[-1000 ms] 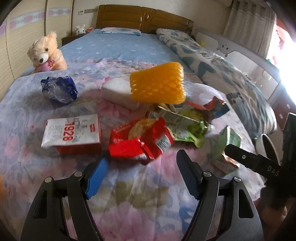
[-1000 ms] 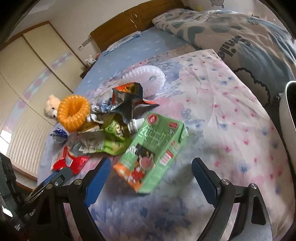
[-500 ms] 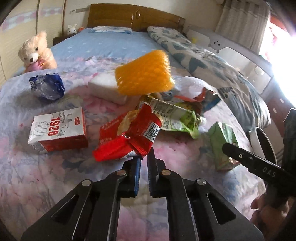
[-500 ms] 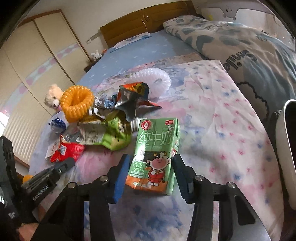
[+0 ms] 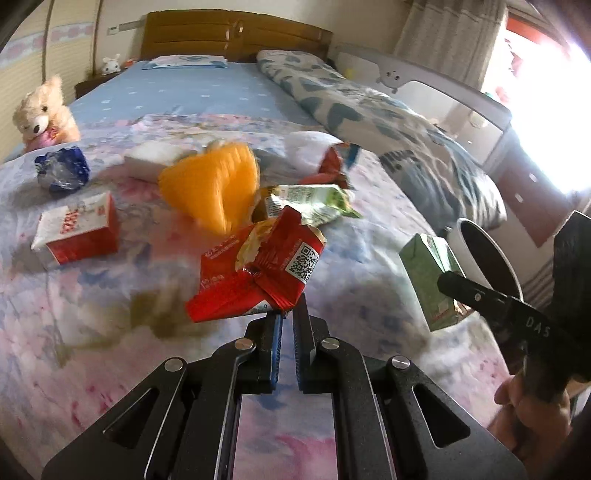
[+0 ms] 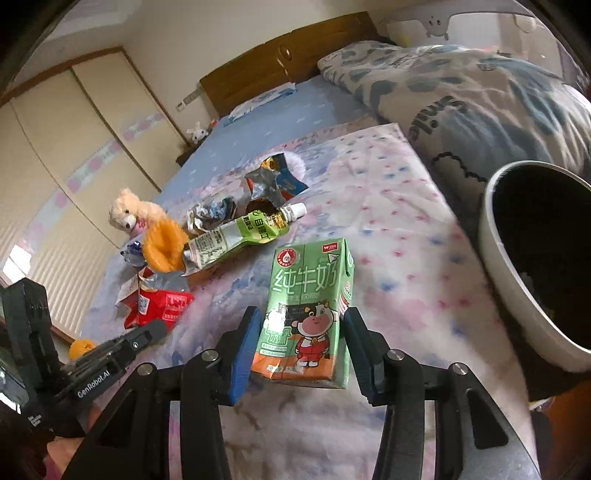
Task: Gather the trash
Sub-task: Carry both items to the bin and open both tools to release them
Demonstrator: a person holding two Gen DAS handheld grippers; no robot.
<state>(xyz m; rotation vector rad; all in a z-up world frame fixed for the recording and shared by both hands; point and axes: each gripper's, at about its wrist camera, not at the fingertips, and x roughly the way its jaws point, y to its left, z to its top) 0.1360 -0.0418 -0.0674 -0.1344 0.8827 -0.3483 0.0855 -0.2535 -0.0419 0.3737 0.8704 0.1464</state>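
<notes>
Both grippers were clamped on trash above a bed whose floral quilt [image 5: 92,332] covered the near half, with a blue sheet [image 5: 192,92], a wooden headboard [image 5: 236,33] and a rolled patterned duvet [image 6: 480,88] beyond; wardrobe doors [image 6: 74,147] lined the wall.

A white bin [image 6: 517,295] with a dark inside stood at the bed's edge; its contents could not be made out.

Pinched by its lower corner, the red snack wrapper [image 5: 258,273] stood up from the left gripper [image 5: 288,314], whose jaws were all but closed. Between the blue pads of the right gripper [image 6: 301,332], a green milk carton [image 6: 310,306] sat upright, just beside the bin.

On the quilt lay an orange foam net [image 5: 214,184], a red-and-white carton [image 5: 77,232], a green pouch [image 6: 236,236], a blue wrapper [image 5: 62,168] and a teddy bear [image 5: 42,110].
</notes>
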